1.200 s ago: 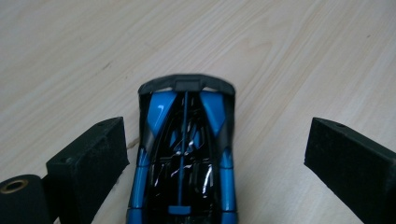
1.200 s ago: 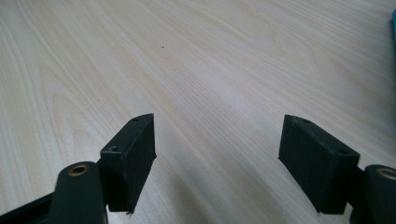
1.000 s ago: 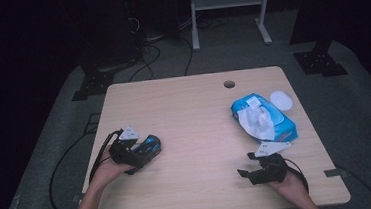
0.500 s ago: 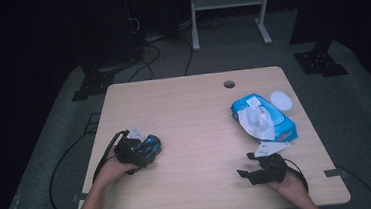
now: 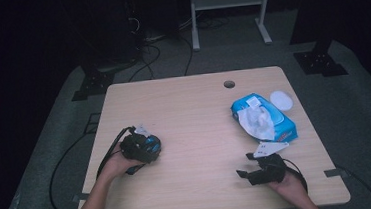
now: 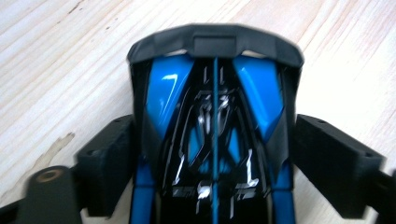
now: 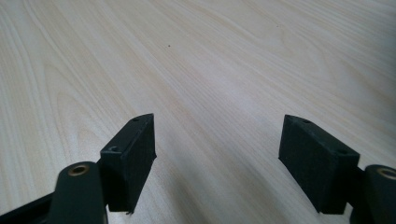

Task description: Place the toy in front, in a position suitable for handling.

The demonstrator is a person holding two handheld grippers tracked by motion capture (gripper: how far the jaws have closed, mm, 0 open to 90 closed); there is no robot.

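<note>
The left gripper (image 6: 212,154) has slid over the blue toy car (image 6: 212,135), well left of the wipes pack (image 5: 263,117); its jaws have just been closing and now hug the car's sides, so a lift looks ready. The right gripper (image 7: 217,163) rests open.

No legible text, brand, number or sign found. The blue wipes pack (image 5: 264,117) carries print too small to read. The blue-and-black toy car (image 6: 212,140) bears graphics only, no readable lettering.
</note>
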